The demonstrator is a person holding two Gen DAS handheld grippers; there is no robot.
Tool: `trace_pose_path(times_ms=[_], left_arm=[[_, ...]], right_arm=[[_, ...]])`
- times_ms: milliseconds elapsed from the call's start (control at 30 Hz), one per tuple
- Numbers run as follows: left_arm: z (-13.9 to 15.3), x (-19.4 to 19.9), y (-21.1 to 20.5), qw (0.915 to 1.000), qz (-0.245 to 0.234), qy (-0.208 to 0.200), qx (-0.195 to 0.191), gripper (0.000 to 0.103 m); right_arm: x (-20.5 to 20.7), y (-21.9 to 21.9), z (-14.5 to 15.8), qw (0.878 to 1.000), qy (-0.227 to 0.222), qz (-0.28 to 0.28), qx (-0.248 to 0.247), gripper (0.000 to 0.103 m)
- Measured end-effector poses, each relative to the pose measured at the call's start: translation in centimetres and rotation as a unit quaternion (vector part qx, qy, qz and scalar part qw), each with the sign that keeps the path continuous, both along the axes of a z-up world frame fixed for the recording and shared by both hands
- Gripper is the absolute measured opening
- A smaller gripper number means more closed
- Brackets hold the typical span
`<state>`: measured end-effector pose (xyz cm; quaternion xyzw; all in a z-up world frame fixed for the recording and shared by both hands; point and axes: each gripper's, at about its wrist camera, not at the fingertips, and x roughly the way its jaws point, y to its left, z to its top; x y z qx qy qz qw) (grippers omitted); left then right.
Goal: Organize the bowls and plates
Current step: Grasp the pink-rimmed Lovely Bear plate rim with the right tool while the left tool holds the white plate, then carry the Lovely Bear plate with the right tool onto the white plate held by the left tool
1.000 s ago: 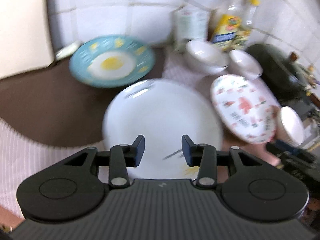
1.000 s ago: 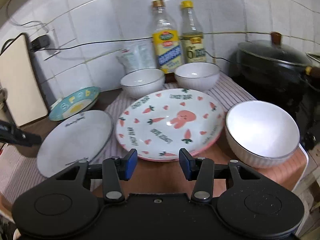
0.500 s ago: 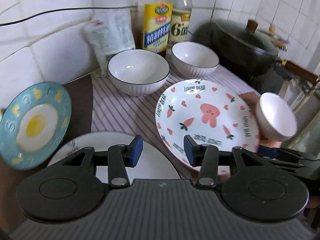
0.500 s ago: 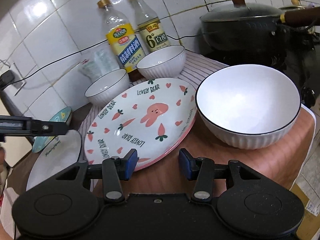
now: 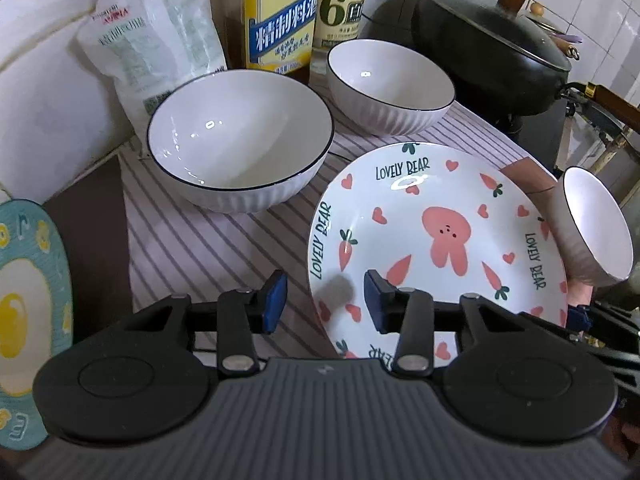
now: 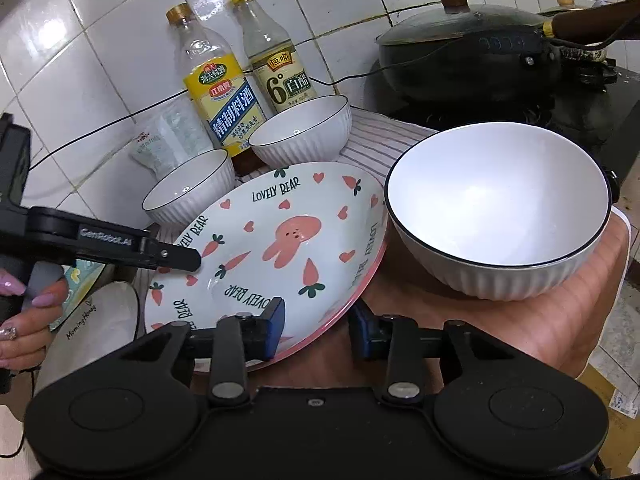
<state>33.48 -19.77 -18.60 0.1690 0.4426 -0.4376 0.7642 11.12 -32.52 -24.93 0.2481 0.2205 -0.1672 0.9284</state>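
Now both closing claws straddle rim of pink-edged bunny plate (image 6: pixel 280 240), not yet pinching.

Both wrists close — sharing rabbit plate (image 5: pixel 436 236)

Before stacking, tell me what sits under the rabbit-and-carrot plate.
The white rabbit-and-carrot plate with a pink rim lies partly on the striped cloth and partly on a brown surface. Its near-left edge overlaps a plain white plate. Anything beneath its middle is covered.
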Motion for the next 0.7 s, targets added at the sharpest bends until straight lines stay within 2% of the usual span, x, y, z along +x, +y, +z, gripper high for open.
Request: trace_pose_path(times_ms=[133,200,300,400,533,633,700], left_arm=[[-0.7,0.6,-0.1,0.9997,0.007,0.024,0.000,0.031],[-0.7,0.8,0.1,0.9992,0.016,0.035,-0.013,0.020],[-0.7,0.3,0.1,0.9995,0.022,0.016,-0.015,0.020],[-0.8,0.2,0.0,0.9994,0.028,0.016,-0.015,0.020],[-0.8,0.6,0.0,0.9987,0.035,0.034,-0.012,0.020],[-0.8,1.8,0.2,0.9954,0.050,0.079,-0.019,0.020],[-0.7,1.9,0.2,0.9948,0.054,0.086,-0.017,0.020]], right_arm=[[0.1,0.1,0.0,1.000,0.000,-0.003,-0.003,0.040],[0.1,0.1,0.0,1.000,-0.001,-0.002,-0.007,0.040],[0.1,0.2,-0.1,1.000,-0.003,0.000,-0.015,0.040],[0.0,0.1,-0.3,1.000,-0.009,0.002,-0.016,0.040],[-0.1,-0.1,-0.2,1.000,-0.010,-0.011,-0.004,0.033],[0.1,0.0,-0.1,1.000,-0.002,-0.025,0.001,0.030],[0.3,0.0,0.0,1.000,0.005,-0.023,-0.003,0.030]])
